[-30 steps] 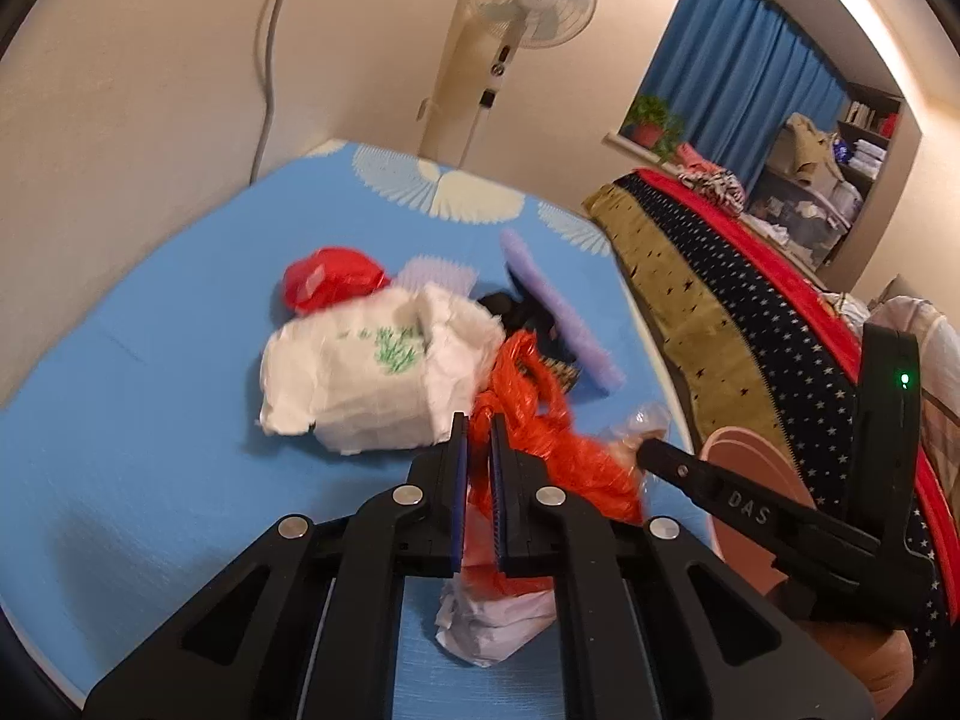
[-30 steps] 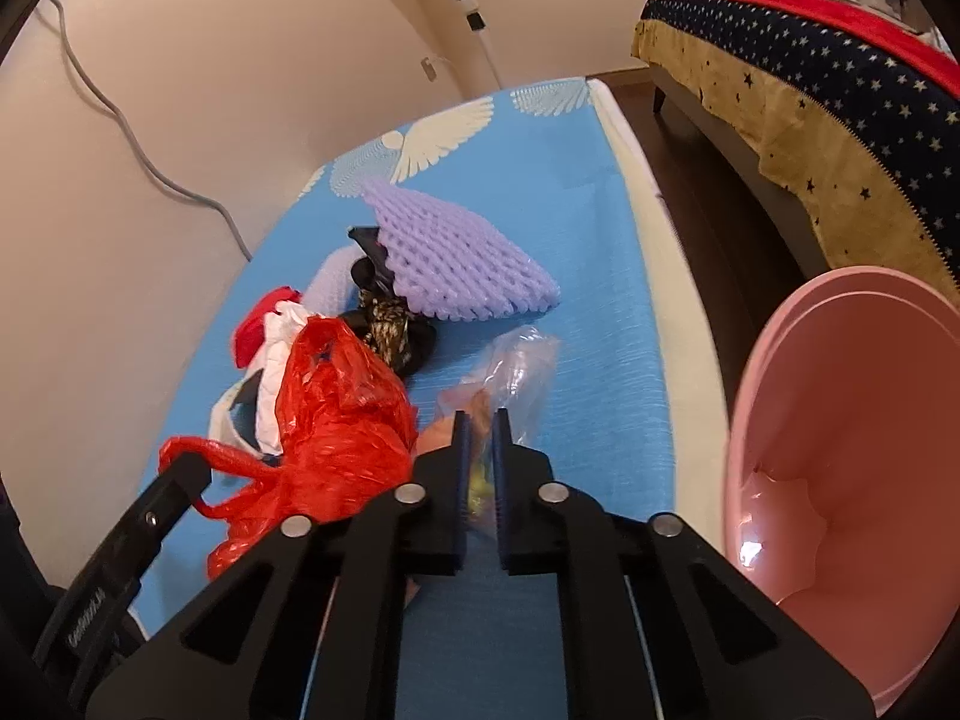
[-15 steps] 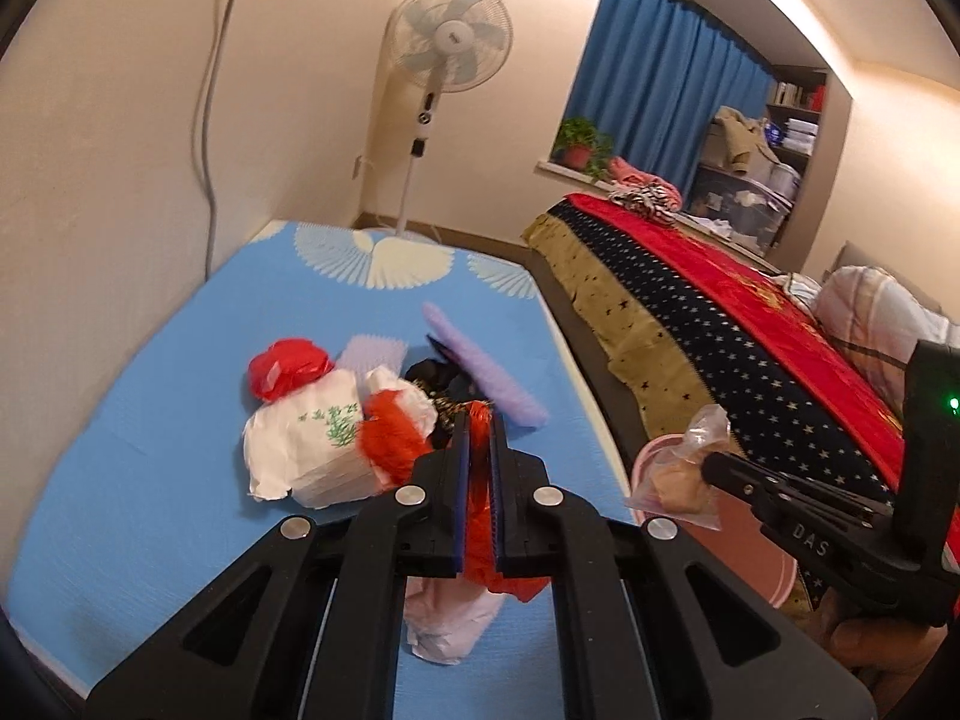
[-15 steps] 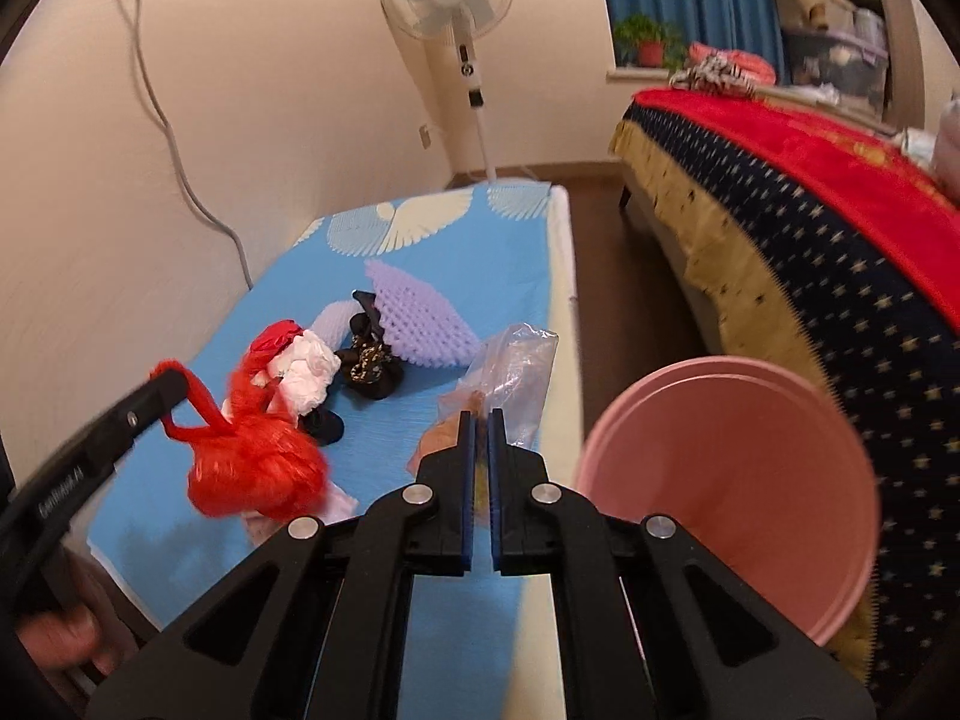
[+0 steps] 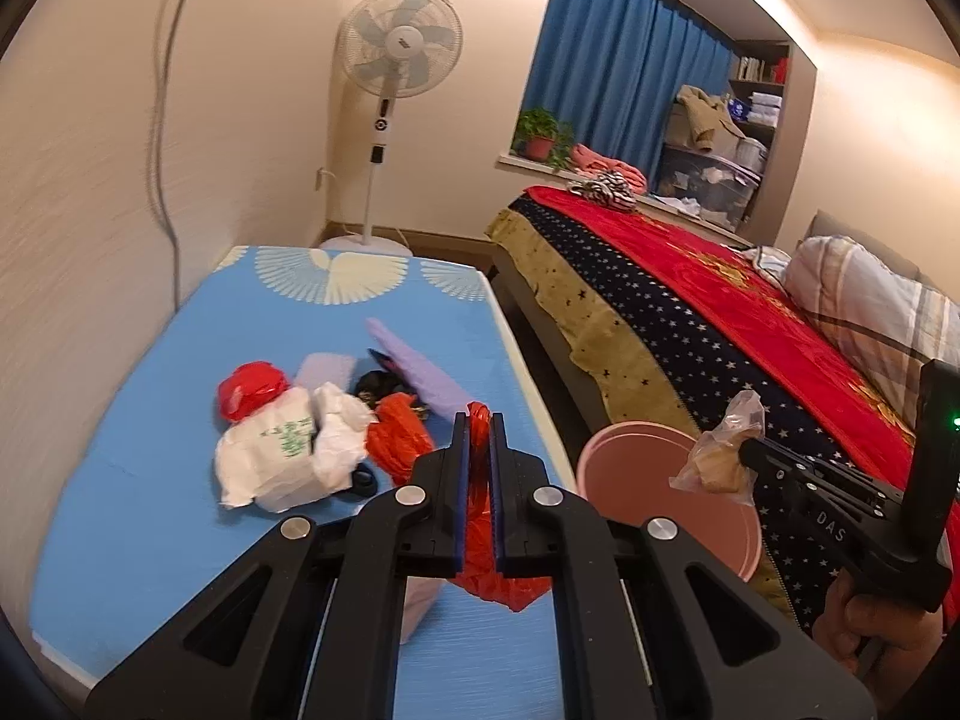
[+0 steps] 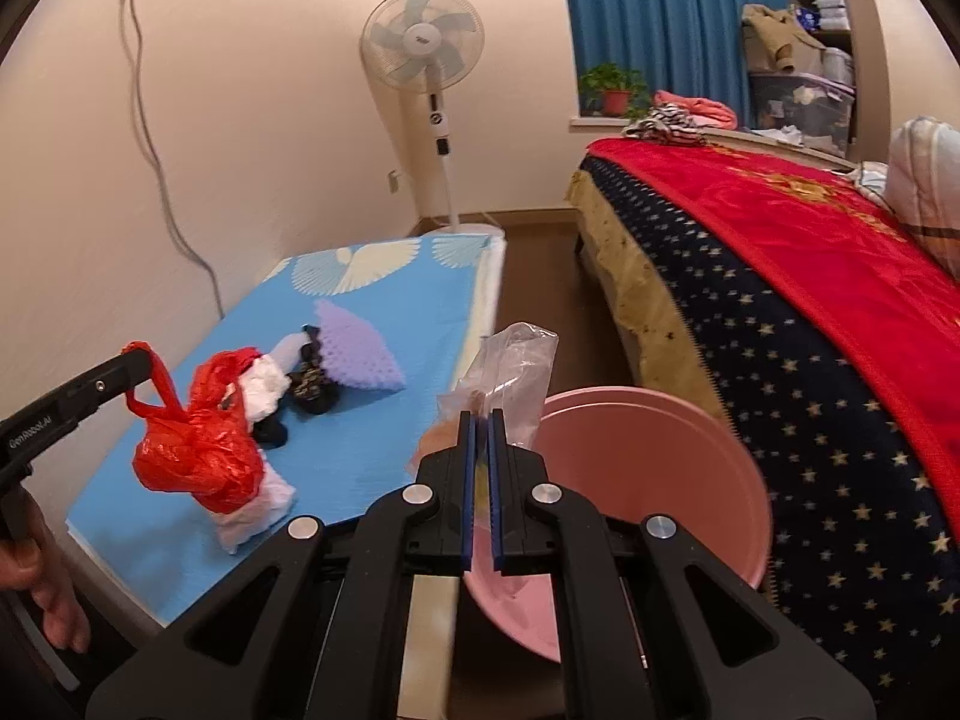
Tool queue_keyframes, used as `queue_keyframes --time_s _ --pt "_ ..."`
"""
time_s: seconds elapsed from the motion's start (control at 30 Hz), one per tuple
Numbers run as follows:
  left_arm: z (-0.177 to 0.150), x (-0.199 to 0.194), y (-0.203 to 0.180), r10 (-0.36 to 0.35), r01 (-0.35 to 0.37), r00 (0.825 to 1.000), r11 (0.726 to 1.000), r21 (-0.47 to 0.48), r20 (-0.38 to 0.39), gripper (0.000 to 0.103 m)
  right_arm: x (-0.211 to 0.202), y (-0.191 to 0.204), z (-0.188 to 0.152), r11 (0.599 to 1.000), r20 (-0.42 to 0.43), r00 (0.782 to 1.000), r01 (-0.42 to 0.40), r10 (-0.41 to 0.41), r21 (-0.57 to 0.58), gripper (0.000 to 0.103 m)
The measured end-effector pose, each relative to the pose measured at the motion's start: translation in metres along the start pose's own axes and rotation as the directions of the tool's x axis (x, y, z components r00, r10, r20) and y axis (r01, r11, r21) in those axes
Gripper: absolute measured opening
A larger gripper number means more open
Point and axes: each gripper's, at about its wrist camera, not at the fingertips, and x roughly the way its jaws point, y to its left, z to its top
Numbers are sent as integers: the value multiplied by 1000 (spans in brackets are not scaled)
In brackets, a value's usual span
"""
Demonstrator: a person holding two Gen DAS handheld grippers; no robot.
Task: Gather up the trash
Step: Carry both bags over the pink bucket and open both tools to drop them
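My left gripper (image 5: 477, 420) is shut on a red plastic bag (image 5: 498, 564) and holds it by its handle above the blue mat (image 5: 150, 480); the bag also hangs in the right wrist view (image 6: 198, 456). My right gripper (image 6: 480, 420) is shut on a clear plastic bag (image 6: 516, 372) with something brown inside, held over the rim of the pink bin (image 6: 690, 480). The left wrist view shows that bag (image 5: 720, 456) above the bin (image 5: 636, 468). On the mat lie a white bag (image 5: 282, 456), a red wad (image 5: 252, 390), purple foam netting (image 5: 420, 366) and a dark wrapper (image 6: 312, 390).
The bin stands on the floor between the mat and a bed with a red and starred blanket (image 5: 690, 324). A standing fan (image 5: 396, 60) is at the mat's far end. A cable (image 6: 156, 168) runs down the left wall.
Both grippers have risen and pulled back from the mat with their bags. The clear bag has moved right, over the pink bin. The red bag now hangs free above the mat.
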Motion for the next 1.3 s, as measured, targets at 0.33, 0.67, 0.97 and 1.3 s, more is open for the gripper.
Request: queue_keyframes --time_s 0.33,0.67,0.97,1.3 --pt "7 19 -48 -62 63 998 996 69 -28 5 -1 -57 -5 995 14 996 86 -87 56 4" --pt "9 48 -95 -137 144 989 982 124 -65 5 10 -91 -12 986 -4 989 149 -149 72 5" --pt "2 79 -127 -187 203 975 968 146 -116 5 18 -110 -20 981 -26 984 180 -178 75 5" --pt "-10 95 -129 -209 235 960 963 129 -184 27 24 -114 -22 978 -41 981 191 -188 84 47"
